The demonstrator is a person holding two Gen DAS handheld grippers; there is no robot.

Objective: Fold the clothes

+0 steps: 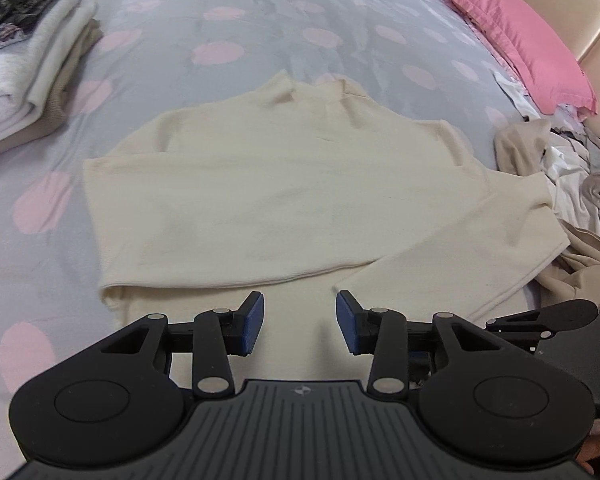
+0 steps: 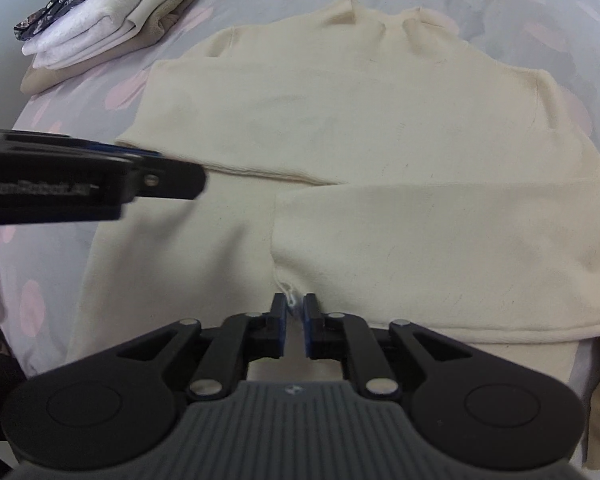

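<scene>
The cream sweater (image 1: 284, 184) lies flat on the bed (image 1: 260, 20), sleeves folded across; the left gripper (image 1: 300, 322) hangs open, the right gripper (image 2: 296, 322) pinches the sleeve cuff (image 2: 290, 292) (only a thin edge), which may slip and unfold

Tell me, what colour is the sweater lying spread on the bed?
Cream, plain with no pattern: the sweater shows best in the left wrist view.

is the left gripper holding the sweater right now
No, the left gripper has its fingers spread apart above the cream sweater, with nothing between them.
</scene>
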